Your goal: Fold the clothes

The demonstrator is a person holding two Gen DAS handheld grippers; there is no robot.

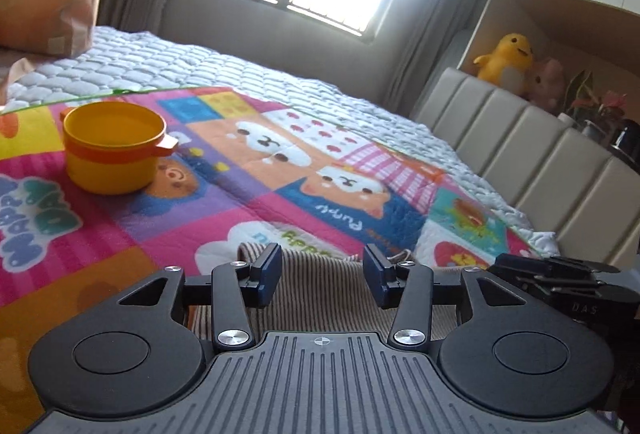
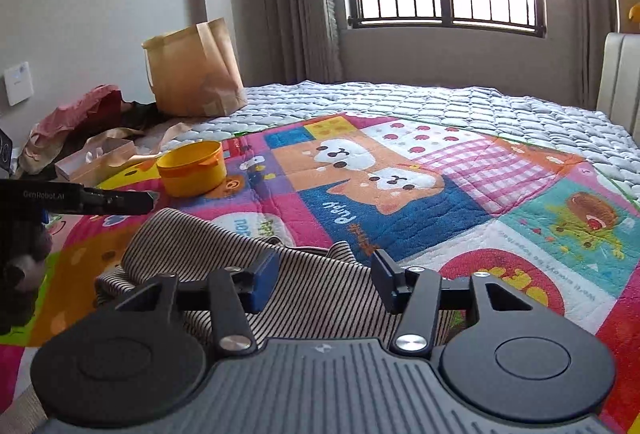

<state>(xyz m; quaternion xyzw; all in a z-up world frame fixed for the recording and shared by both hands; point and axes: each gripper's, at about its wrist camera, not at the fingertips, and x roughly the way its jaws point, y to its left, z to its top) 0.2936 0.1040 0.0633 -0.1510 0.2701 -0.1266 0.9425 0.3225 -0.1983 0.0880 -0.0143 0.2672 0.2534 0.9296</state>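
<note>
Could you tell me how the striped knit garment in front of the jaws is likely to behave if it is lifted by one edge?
The brown-and-cream striped knit garment lies in soft folds, so it would probably droop limply. It looks thin, likely light. Its ribbed surface should grip rather than slip on the colourful cartoon play mat.

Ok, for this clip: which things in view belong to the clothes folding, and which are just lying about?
Part of the job:
- striped garment
- left gripper, jaws apart
- right gripper, jaws apart
- colourful play mat under the garment

Just lying about:
- yellow cup
- brown paper bag
- pink cloth
- yellow plush toy
</note>
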